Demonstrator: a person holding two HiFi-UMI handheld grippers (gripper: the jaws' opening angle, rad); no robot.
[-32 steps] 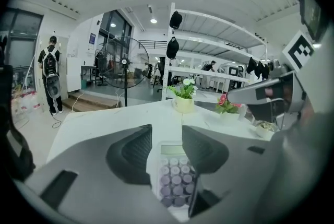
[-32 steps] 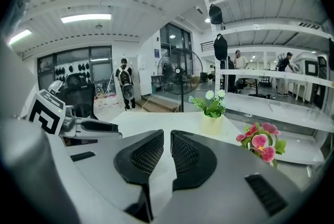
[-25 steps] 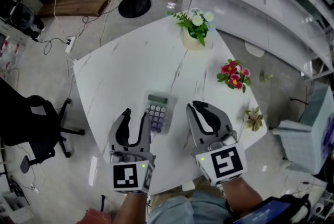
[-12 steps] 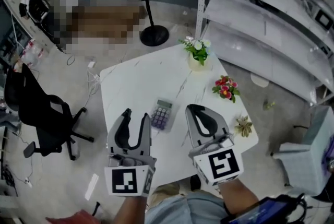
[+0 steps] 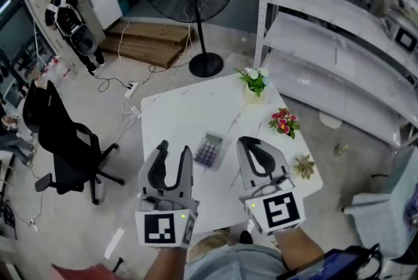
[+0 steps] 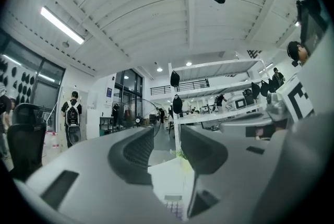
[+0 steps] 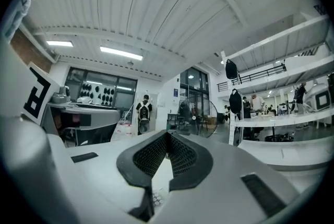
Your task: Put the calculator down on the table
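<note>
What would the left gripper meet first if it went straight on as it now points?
Likely the white-flowered pot at the table's far edge; the left gripper, jaws apart, seems to point over the calculator, though height is unclear.

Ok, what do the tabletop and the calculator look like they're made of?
Tabletop: white with thin grey veins and a smooth, faintly shiny face. It looks like marble or a marble-pattern laminate, and the head view cannot settle which.
Calculator: grey casing, rows of pale keys and a greenish display strip. It is probably moulded plastic with a matte finish.
</note>
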